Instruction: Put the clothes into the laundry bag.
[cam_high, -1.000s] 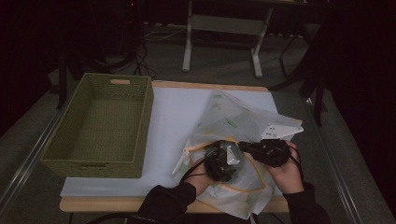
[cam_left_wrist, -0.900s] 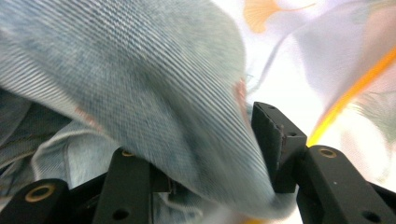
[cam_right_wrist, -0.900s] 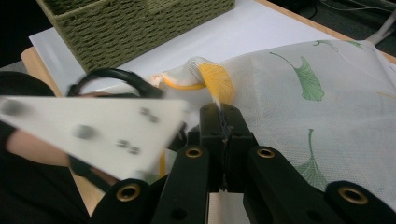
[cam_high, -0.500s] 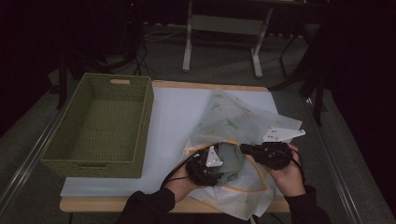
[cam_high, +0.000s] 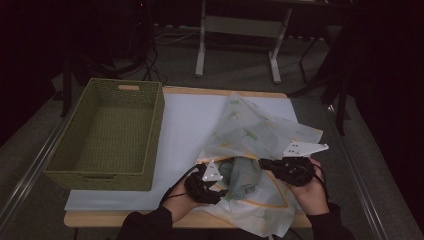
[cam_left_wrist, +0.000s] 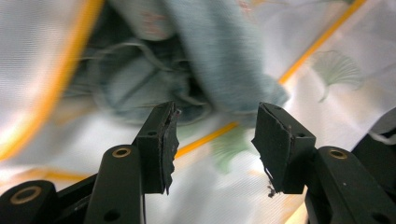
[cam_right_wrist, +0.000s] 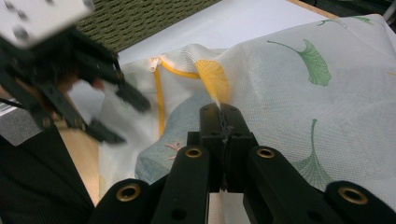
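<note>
Gripping the mesh laundry bag (cam_high: 260, 135) by the yellow-trimmed edge of its mouth, the right gripper (cam_high: 265, 165) sits at the near right of the table (cam_high: 185, 117); in the right gripper view its jaws are pressed together on the white netting (cam_right_wrist: 223, 108), with the zipper's orange tape running just beside them. At the near left, the left gripper (cam_high: 220, 186) lies close to the table's front edge, its jaws pointing toward the bag's mouth. Those jaws have just been opening and now stand apart with nothing between them; in the left gripper view they hover over the bag's printed mesh, and the grey-blue garment (cam_left_wrist: 219, 60) lies just beyond their tips.

That garment (cam_high: 243, 176) is bunched between the two grippers, sitting in the bag's opening, partly under the lifted netting. Whether all of it is inside the bag cannot be told.

Beyond the grippers, the rest of the bag spreads flat toward the far right of the table, white with green leaf prints. On the left side of the table stands a green woven basket (cam_high: 150, 145), well apart from the bag. Past the table's far edge, a metal frame (cam_high: 202, 45) stands on the floor.
</note>
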